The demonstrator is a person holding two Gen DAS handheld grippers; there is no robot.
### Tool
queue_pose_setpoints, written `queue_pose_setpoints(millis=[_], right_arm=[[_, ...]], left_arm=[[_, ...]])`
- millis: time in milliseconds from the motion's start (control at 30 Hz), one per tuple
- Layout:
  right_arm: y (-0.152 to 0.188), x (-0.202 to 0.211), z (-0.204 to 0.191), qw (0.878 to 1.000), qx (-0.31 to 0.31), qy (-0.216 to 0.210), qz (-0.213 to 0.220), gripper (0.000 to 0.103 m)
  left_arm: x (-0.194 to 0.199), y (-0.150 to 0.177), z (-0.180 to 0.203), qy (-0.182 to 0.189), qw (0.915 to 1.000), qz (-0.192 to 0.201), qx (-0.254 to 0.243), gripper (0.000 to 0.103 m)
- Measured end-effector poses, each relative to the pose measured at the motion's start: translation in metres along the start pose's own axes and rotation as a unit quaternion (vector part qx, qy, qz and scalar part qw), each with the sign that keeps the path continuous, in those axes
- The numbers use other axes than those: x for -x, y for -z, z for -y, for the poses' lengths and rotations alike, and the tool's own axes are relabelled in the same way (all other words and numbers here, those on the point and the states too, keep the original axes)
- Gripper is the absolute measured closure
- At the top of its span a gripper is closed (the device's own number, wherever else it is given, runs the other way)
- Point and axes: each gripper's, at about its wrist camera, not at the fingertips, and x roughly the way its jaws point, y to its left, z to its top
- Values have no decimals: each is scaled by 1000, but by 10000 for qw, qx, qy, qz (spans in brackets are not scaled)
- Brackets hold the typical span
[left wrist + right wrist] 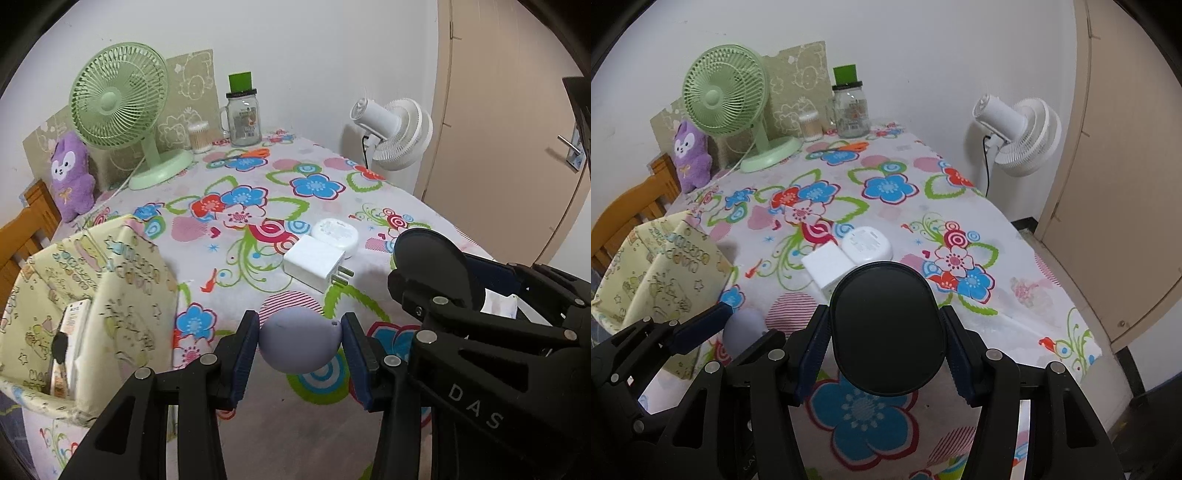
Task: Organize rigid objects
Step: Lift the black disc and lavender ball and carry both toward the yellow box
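- The yellow fabric bin [110, 280] stands at the left edge of the surface [258, 424] and already holds a small box [72, 332] and another dark item, so some sorting looks done.
- The left tool [300, 347] is clamped on a lilac egg-shaped object [299, 341], lifted clear of the flowered cloth and just right of the bin.
- Two things lie unsorted at mid-surface: a white plug adapter [316, 264], touching a white round case [336, 236] behind it.
- The right tool [886, 343] grips a flat dark oval object [886, 328] by its sides, held above the cloth near the left tool.
- My judgement: both carried objects have yet to go into the bin, then the adapter and case remain; roughly midway.
- The fans, jar and plush at the far end look like bystanders.
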Motion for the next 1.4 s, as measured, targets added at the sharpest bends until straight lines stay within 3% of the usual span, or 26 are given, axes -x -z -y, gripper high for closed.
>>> queue_pose_setpoints(millis=[733, 1400], right_arm=[[-11, 58, -54, 9987, 285, -202, 359, 42], [-32, 72, -102, 9965, 581, -347, 496, 42]], left_arm=[[61, -5, -31, -134, 9995, 259, -82, 56], [85, -13, -76, -299, 9988, 392, -35, 56]])
